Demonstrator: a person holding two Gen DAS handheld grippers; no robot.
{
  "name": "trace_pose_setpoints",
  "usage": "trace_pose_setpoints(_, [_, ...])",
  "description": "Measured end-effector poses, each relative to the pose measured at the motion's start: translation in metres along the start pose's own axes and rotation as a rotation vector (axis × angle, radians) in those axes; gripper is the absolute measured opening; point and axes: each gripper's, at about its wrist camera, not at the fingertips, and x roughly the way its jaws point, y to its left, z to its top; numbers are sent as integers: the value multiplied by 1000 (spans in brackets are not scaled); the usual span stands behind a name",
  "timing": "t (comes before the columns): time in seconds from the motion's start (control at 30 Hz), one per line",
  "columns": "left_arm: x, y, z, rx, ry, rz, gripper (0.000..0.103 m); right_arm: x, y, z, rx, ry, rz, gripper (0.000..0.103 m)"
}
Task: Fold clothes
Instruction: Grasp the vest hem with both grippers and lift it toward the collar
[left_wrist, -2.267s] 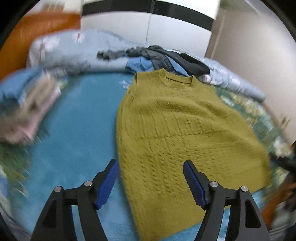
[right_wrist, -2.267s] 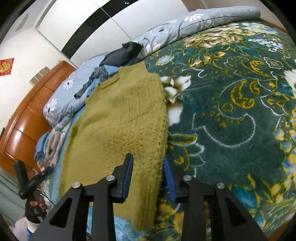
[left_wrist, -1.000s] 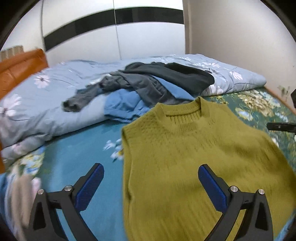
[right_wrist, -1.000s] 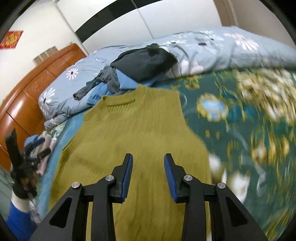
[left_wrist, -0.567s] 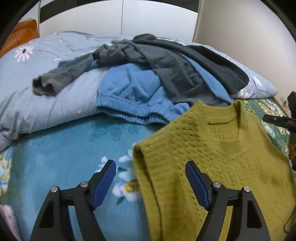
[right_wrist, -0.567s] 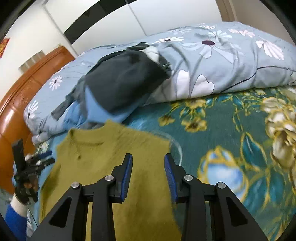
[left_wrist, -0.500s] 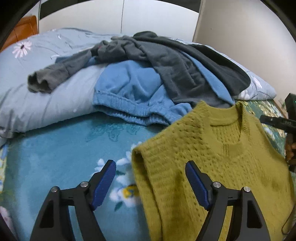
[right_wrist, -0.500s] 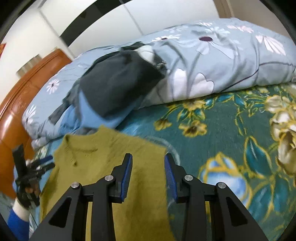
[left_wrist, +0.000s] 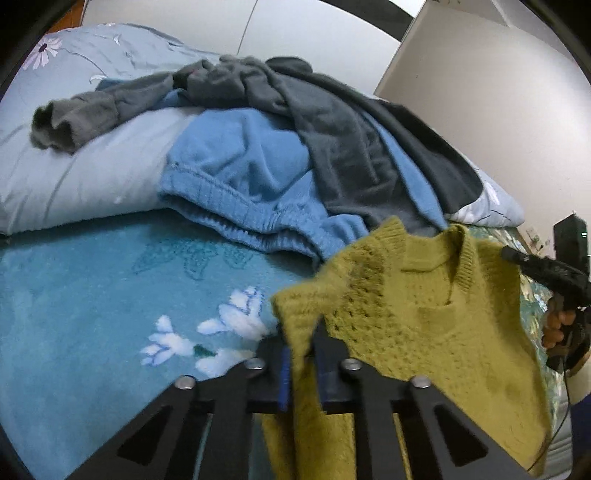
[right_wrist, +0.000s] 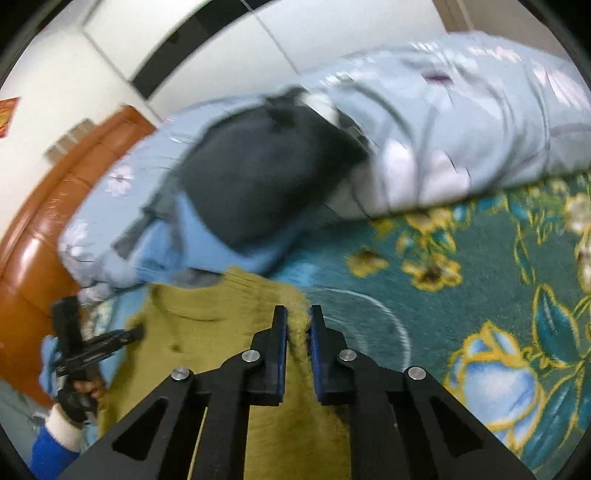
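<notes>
An olive-green knitted vest (left_wrist: 417, 332) lies on the bed, collar toward the pillows. My left gripper (left_wrist: 301, 345) is shut on the vest's left shoulder corner and lifts the fabric slightly. My right gripper (right_wrist: 295, 328) is shut on the vest's right shoulder corner (right_wrist: 291, 299). The vest (right_wrist: 207, 332) spreads to the left in the right wrist view. The right gripper also shows at the vest's far edge in the left wrist view (left_wrist: 535, 269), and the left gripper shows in the right wrist view (right_wrist: 96, 347).
A blue sweater (left_wrist: 243, 184) and dark grey clothes (left_wrist: 332, 125) lie heaped on the pale blue floral duvet (left_wrist: 74, 173) just behind the vest. The bed has a teal floral blanket (right_wrist: 480, 295). A wooden headboard (right_wrist: 44, 229) stands at the left.
Both grippers have moved up to the vest's shoulders and closed on them. The left jaws went from wide open to shut on the fabric, and the shoulder is lifted.
</notes>
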Motion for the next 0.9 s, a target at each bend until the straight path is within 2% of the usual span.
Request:
trace_pose_setpoints(0.17, [-55,-23,0,19,-98,-67,9,-69,37,-4,-86,-88,91,11])
trace_pose_setpoints(0.27, [-95,-44,-2,50,-162,-105,9,-112,56,-19,-132,-133,131,11])
trace_pose_setpoints(0.37, [-139,-64,-18,89,-228,-130,9,-150,70,-40,-165,-176,167,11])
trace_pose_setpoints(0.47, [-174,-86,-49,138,-269,-123,9,-182,75,-71,-185,-203,184,11])
trace_pose_setpoints(0.6, [-203,-101,-103,138,-295,-129,9,-210,66,-119,-169,-203,191,11])
trace_pose_setpoints(0.7, [-208,-106,-143,113,-297,-127,9,-218,54,-157,-127,-186,189,11])
trace_pose_setpoints(0.9, [-204,-114,-217,76,-230,-109,9,-226,27,-224,-33,-160,187,11])
